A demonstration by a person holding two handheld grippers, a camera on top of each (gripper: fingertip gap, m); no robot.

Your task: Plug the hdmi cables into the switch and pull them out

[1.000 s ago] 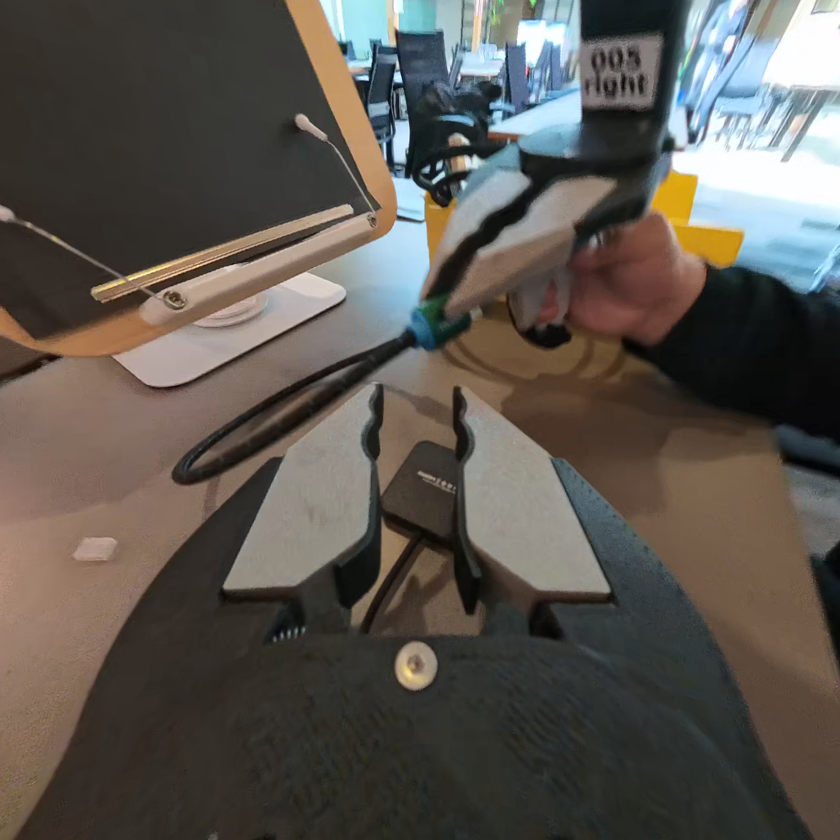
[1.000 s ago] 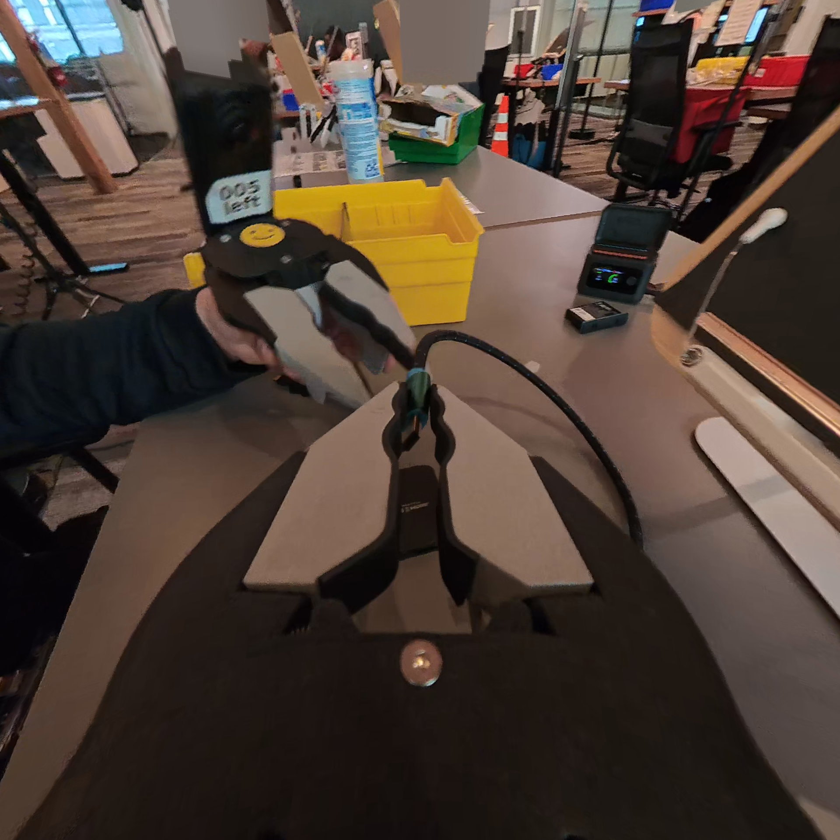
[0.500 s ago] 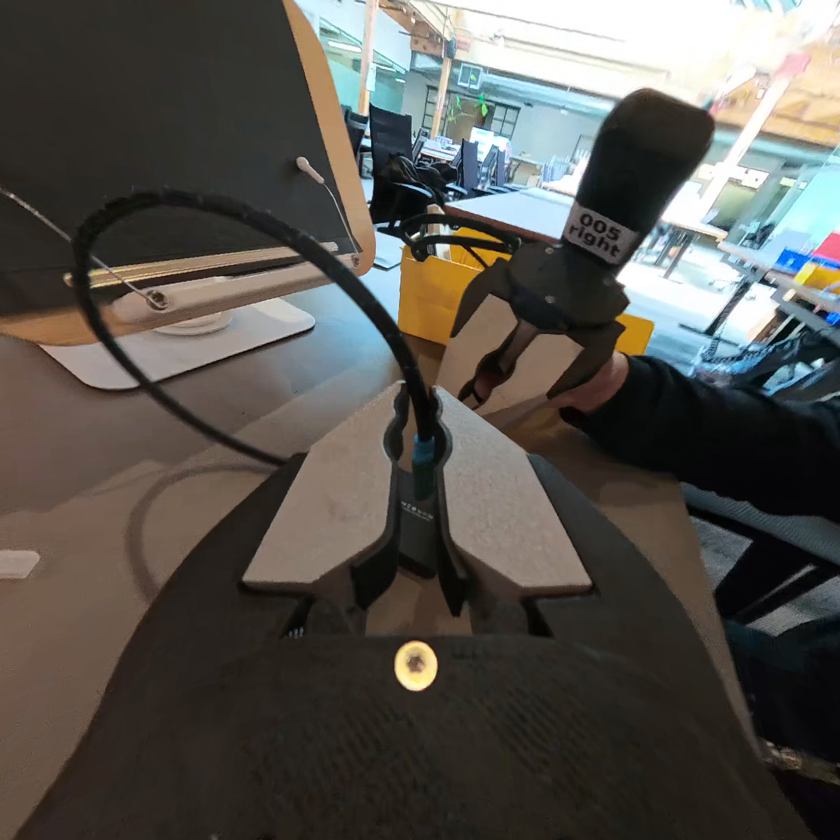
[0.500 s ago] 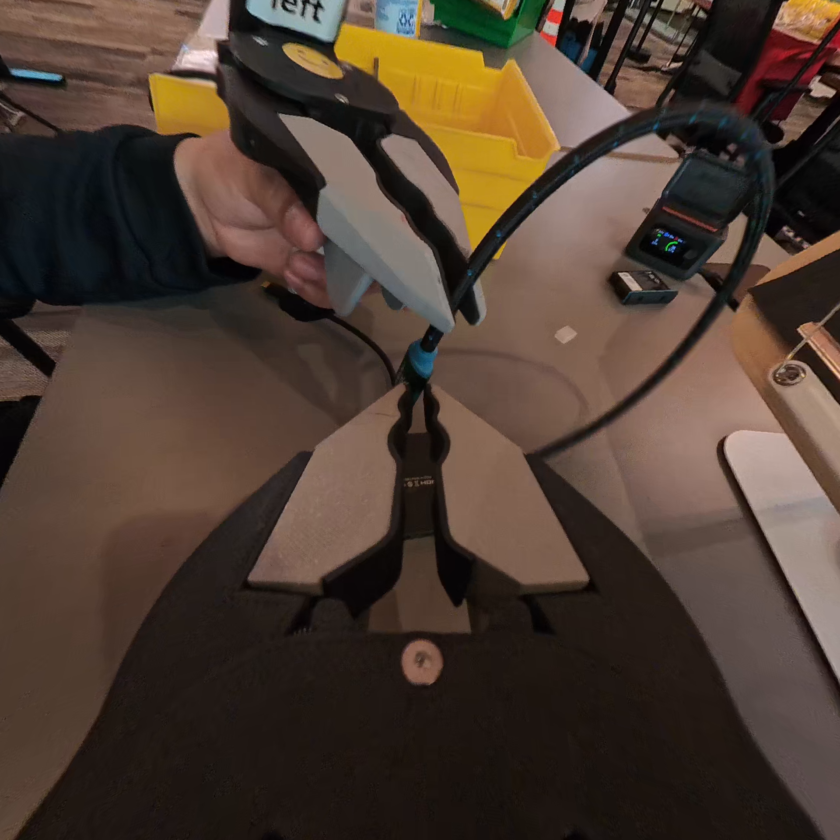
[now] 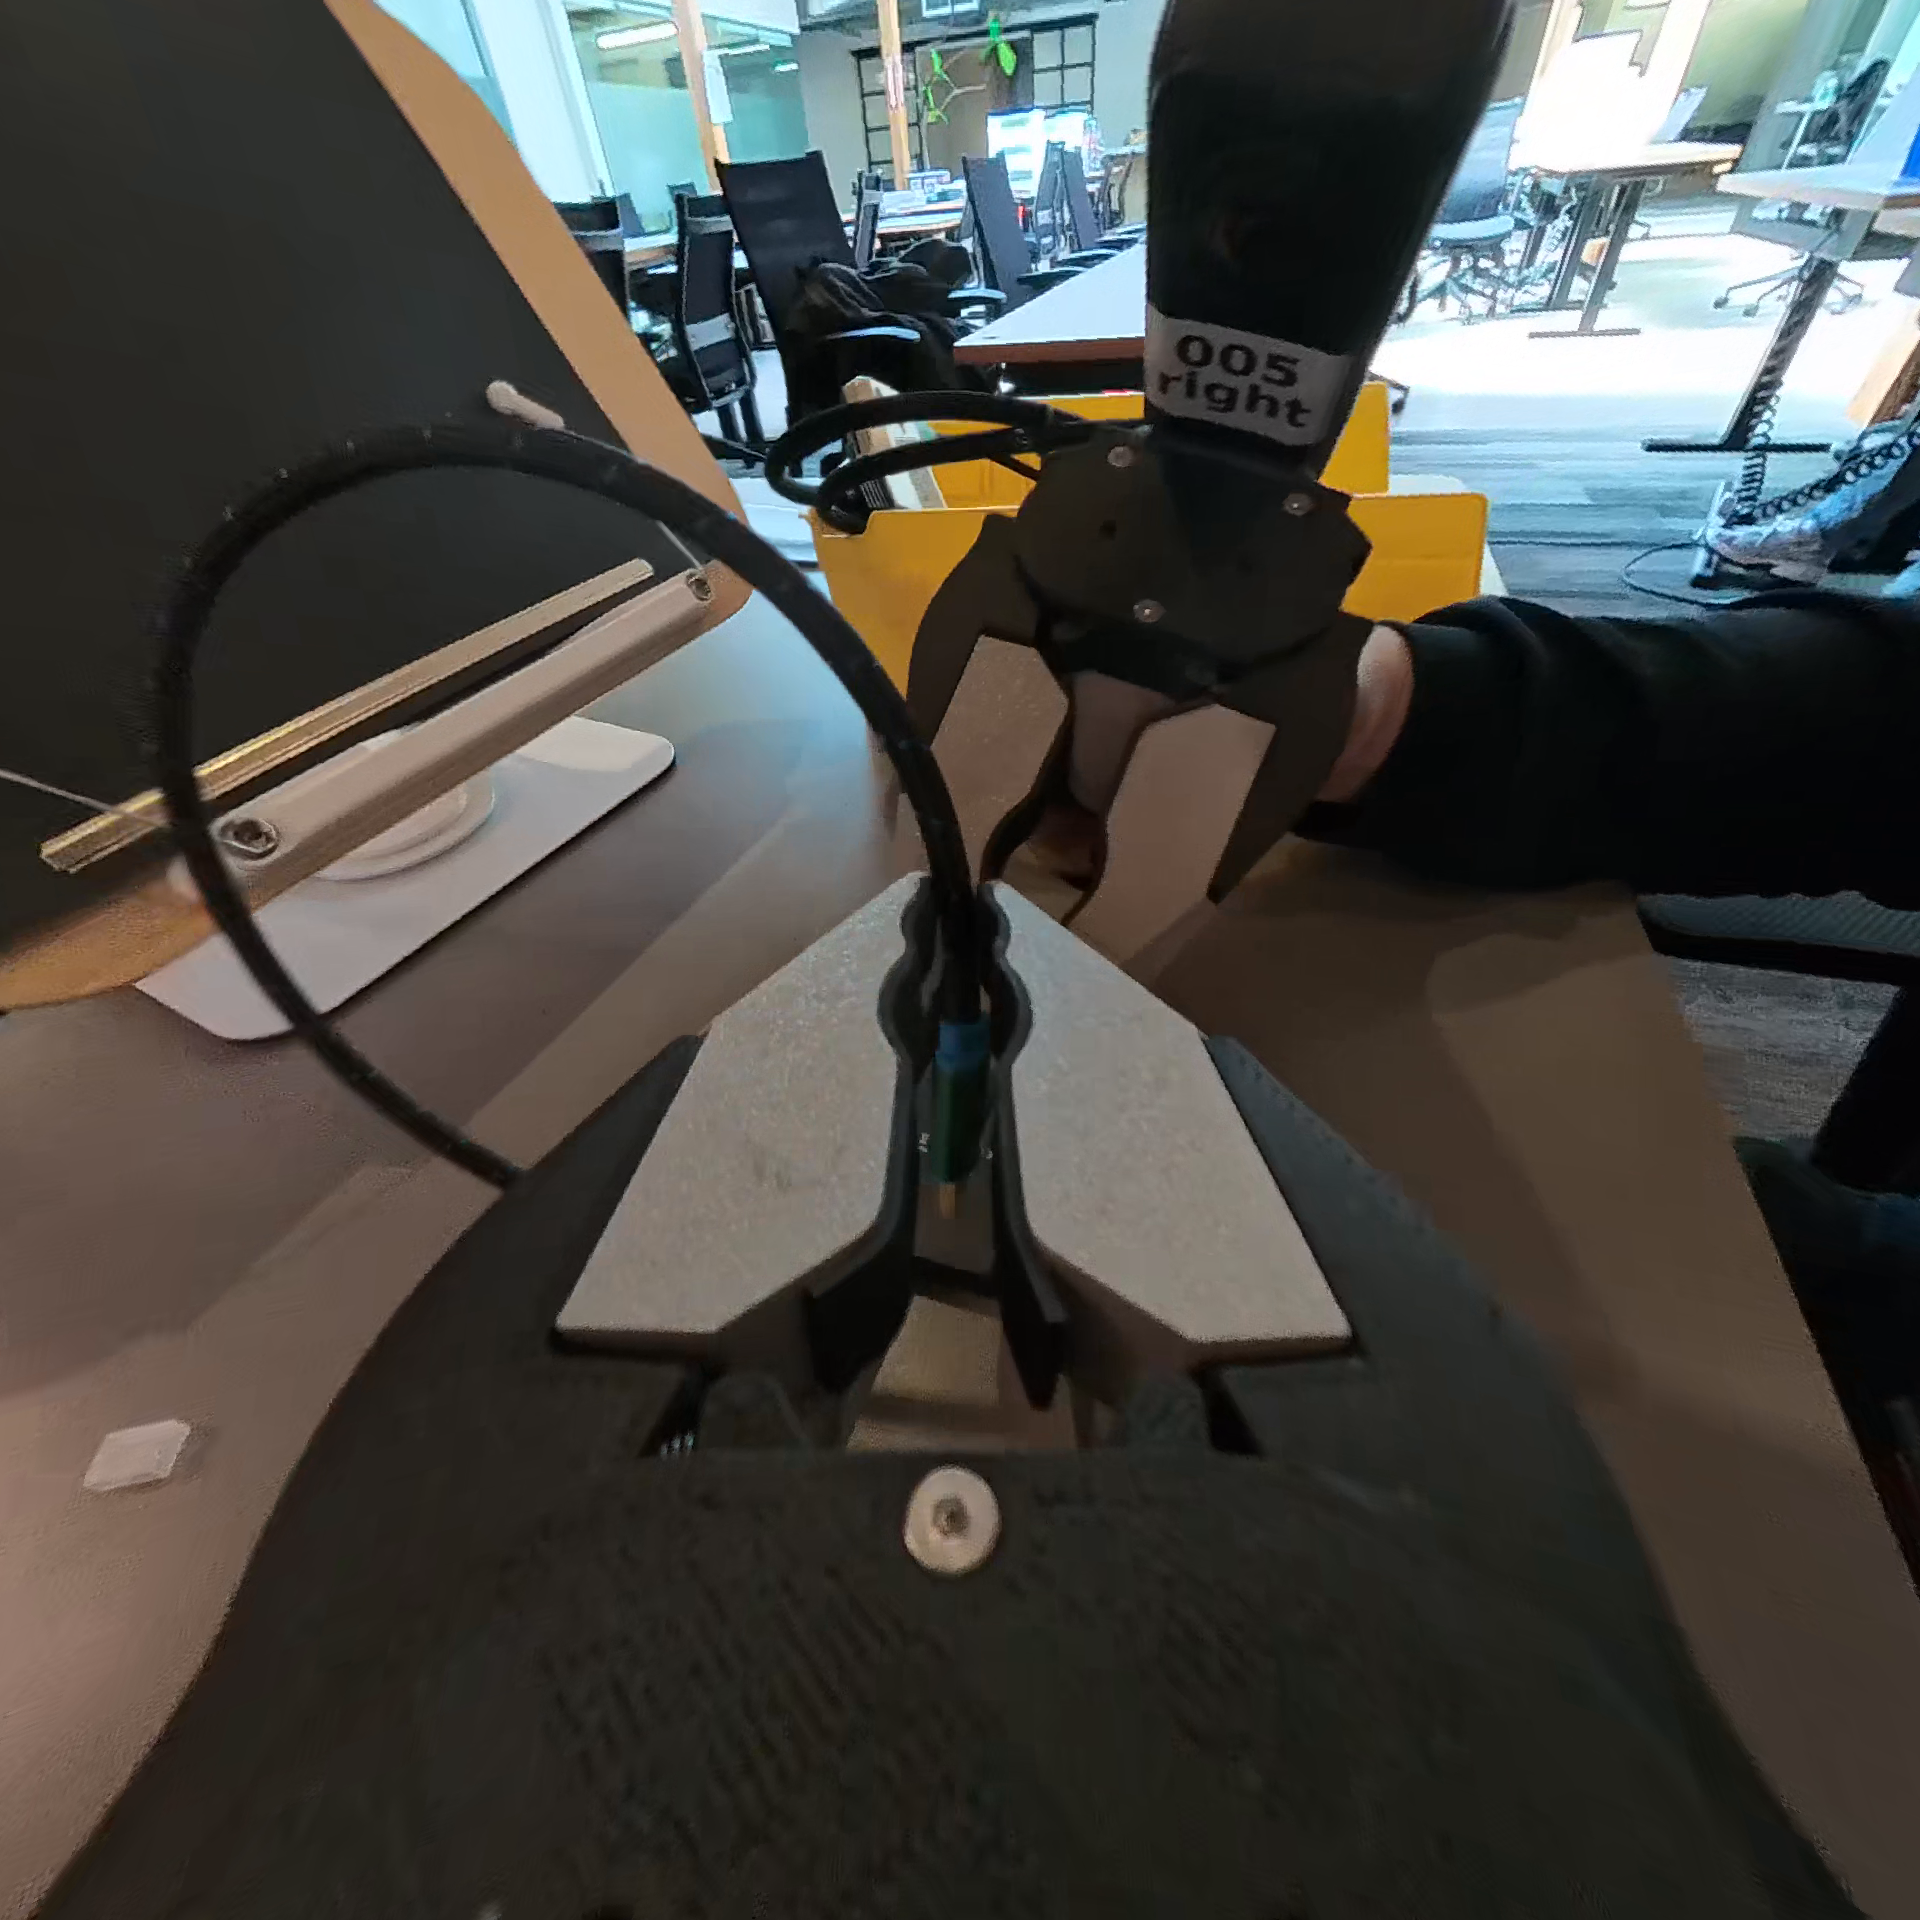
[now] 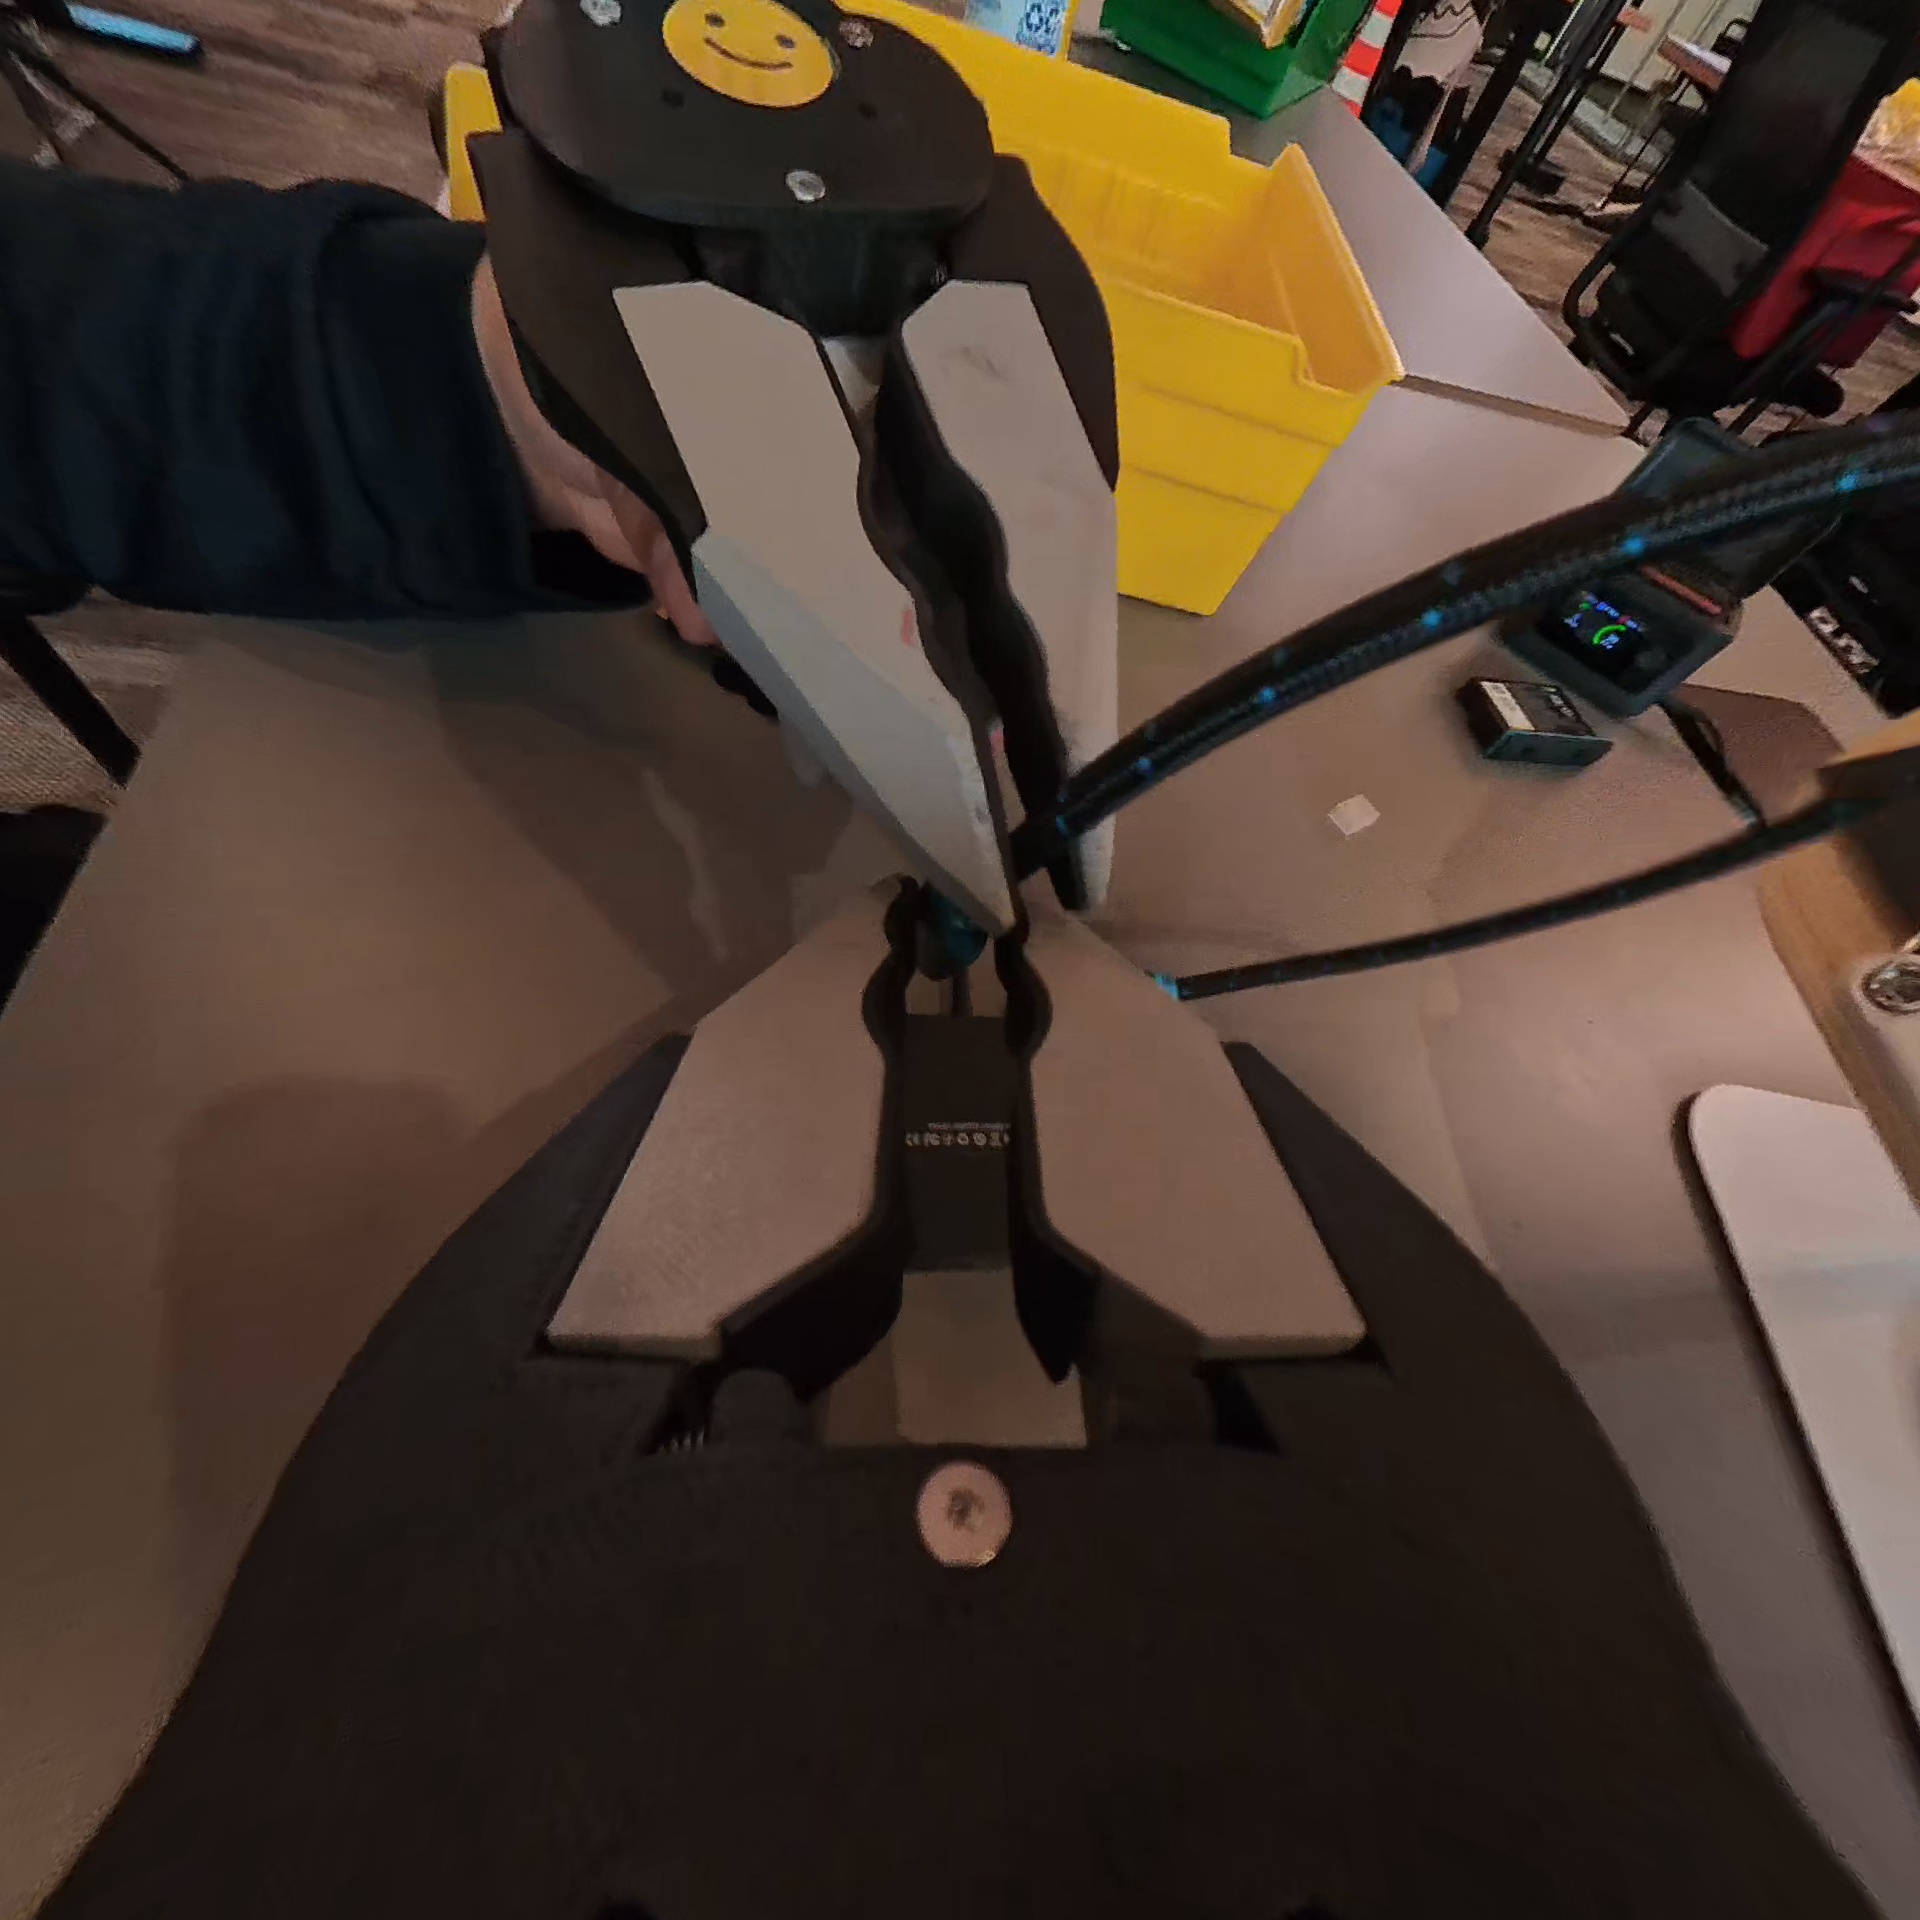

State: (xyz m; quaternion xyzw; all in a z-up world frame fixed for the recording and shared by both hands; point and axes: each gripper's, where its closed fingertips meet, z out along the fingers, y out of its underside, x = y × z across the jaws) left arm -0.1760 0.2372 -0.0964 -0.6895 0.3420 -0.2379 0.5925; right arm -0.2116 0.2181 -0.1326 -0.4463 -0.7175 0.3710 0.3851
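Note:
My left gripper [image 5: 951, 894] is shut on a black braided HDMI cable [image 5: 436, 442] just behind its green plug [image 5: 958, 1101], which has a blue collar and a gold tip. My right gripper [image 6: 956, 914] is shut on the black switch [image 6: 956, 1143], low over the brown table [image 6: 364, 935]. In the right wrist view the left gripper [image 6: 1023, 894] points down at the switch's far end, where the blue collar [image 6: 961, 940] shows. I cannot tell if the plug is seated. The cable [image 6: 1455, 608] loops off to the right. The right gripper [image 5: 1117, 873] faces me in the left wrist view.
A tilted black board with a tan frame [image 5: 312, 312] stands on a white base [image 5: 468, 831] at the left. A yellow bin [image 6: 1195, 312] sits behind the grippers. A small device with a lit screen [image 6: 1600, 634] and a small black box [image 6: 1527, 722] lie at the right. My right fingertips sit around 5 cm from my left ones.
A second ago my right gripper held the plug and my left stood open over the switch. Now the left holds the cable, the right holds the switch, and they meet tip to tip.

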